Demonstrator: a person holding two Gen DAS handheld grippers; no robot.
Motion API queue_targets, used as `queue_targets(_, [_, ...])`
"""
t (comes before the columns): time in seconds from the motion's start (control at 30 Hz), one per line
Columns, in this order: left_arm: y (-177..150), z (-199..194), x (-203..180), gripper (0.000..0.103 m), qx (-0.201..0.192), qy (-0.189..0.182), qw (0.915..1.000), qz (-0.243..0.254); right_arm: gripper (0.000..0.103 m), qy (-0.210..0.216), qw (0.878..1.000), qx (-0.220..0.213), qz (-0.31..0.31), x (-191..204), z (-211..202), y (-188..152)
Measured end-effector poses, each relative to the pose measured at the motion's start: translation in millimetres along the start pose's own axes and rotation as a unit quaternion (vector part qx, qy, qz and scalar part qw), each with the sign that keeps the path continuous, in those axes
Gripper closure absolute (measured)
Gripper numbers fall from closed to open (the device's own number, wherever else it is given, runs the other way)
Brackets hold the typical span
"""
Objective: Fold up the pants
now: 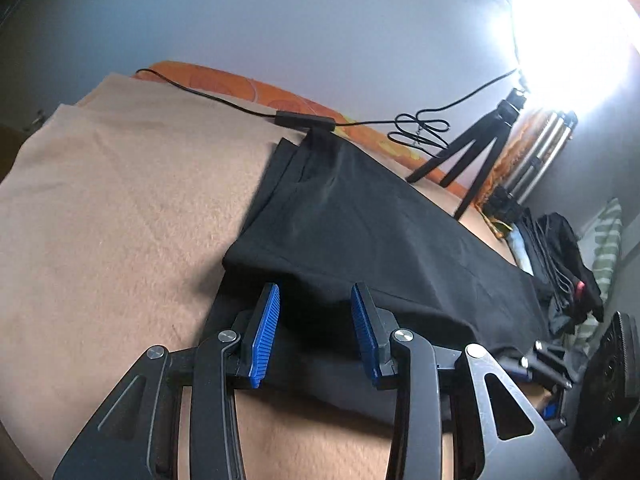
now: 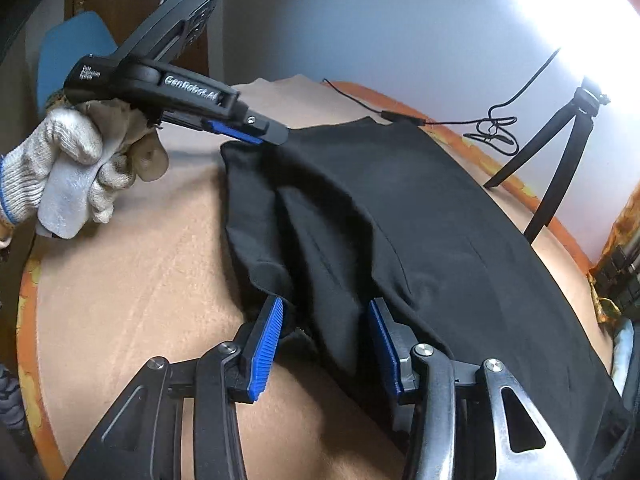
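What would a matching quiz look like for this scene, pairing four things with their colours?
Things:
1. folded fabric pants
2. fuzzy blanket under them
3. ribbed gripper pads
4. knitted work glove

Colours:
A. blue
B. white
C. black
D. tan

Pairs: 1-C, 2-D, 3-A, 4-B

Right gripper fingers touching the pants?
Cannot tell. In the right wrist view the right gripper straddles a ridge of the black pants, but dark cloth hides whether the blue fingers press it.
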State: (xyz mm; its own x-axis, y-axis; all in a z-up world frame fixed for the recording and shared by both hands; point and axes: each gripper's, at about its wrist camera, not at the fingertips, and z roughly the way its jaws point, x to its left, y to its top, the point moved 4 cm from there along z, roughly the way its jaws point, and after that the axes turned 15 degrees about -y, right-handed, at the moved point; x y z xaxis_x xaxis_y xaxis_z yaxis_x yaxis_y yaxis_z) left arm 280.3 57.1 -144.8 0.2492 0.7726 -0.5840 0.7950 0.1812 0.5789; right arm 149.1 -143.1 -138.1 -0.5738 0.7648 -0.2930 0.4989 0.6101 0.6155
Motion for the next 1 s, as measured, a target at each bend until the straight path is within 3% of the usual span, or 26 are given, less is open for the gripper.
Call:
queue_targets(0.1, [-2, 2, -2, 0.102, 0.001, 0.022, 0.9997, 0.015, 0.084, 0.003, 1.000, 0.002, 0.010, -1, 2, 1])
queue_targets(0.2, [-4, -2, -3, 0.102, -0.012, 0.033, 0.9992, 0.022, 0.093, 0.004, 1.000, -0.003, 0.017, -3, -1, 0])
queue_targets(0.4, [-6, -39, 2, 0.102, -0.046, 0.037, 0.9978, 0.029, 0.095, 0.011, 1.000, -0.025, -0.001, -2, -18, -4])
queue_targets(0.57, [3, -55, 29, 0.098, -0.071, 0.021, 0.9965, -0.039, 0.094, 0.018, 1.000, -0.013, -0.013, 0, -16, -8])
queue_targets(0.7, [6, -47, 24, 0.060, -0.058, 0.022, 0.9973, -0.040, 0.088, 0.022, 0.999, -0.011, -0.030, 7, -14, -3])
queue_targets(0.8, [5, -37, 20, 0.060, -0.041, 0.030, 0.9984, -0.025, 0.075, 0.037, 0.999, -0.013, -0.029, 7, -16, -3])
queue_targets(0.9, [4, -23, 15, 0.060, -0.023, 0.055, 0.9982, 0.000, 0.071, 0.053, 0.998, -0.016, -0.011, 4, -17, 1])
queue_targets(0.97, [3, -17, 15, 0.074, -0.022, 0.057, 0.9981, 0.001, 0.071, 0.055, 0.998, -0.015, 0.001, 0, -16, 3])
queue_targets(1.0, [2, -14, 15, 0.093, -0.021, 0.063, 0.9978, 0.006, 0.071, 0.055, 0.998, -0.013, 0.006, -1, -14, 4])
